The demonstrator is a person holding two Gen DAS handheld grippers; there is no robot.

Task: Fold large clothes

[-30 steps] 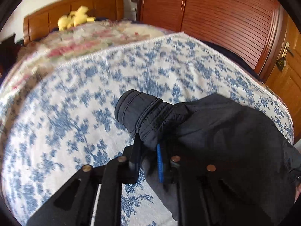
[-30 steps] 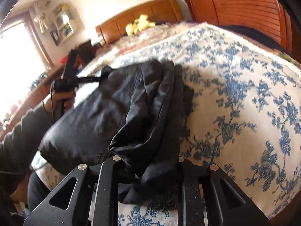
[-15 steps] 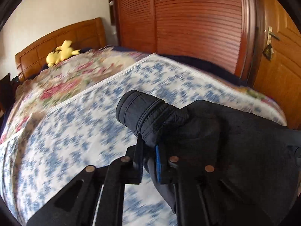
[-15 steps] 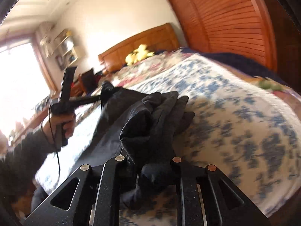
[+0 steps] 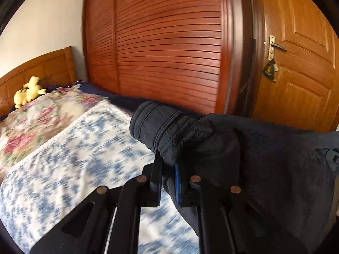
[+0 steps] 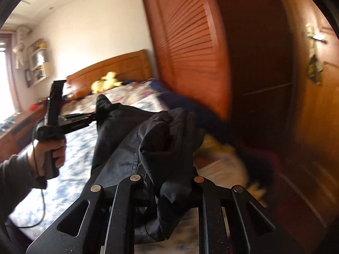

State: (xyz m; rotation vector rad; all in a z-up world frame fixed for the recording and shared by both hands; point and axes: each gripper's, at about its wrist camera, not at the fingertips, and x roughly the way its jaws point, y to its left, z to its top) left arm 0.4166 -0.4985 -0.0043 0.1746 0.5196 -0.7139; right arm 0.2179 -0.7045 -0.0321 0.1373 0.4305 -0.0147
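Observation:
A large dark navy jacket (image 5: 264, 158) hangs in the air between my two grippers, above the bed. My left gripper (image 5: 167, 175) is shut on its sleeve just behind the ribbed cuff (image 5: 152, 124), which sticks out past the fingers. In the right wrist view the left gripper (image 6: 93, 116) shows at the left, held by a hand, with the cuff (image 6: 102, 103) beyond it. My right gripper (image 6: 167, 190) is shut on a bunched fold of the jacket (image 6: 167, 139); its fingertips are hidden by the cloth.
The bed has a blue-and-white floral cover (image 5: 70, 165) and a rose-patterned quilt (image 5: 42, 118) near the wooden headboard (image 5: 38, 67), with a yellow plush toy (image 5: 28, 91). A slatted wooden wardrobe (image 5: 169, 48) and a door (image 5: 296, 63) stand to the right.
Both grippers have lifted the jacket off the bed and swung towards the wardrobe and door. Both grips have stayed shut on the cloth.

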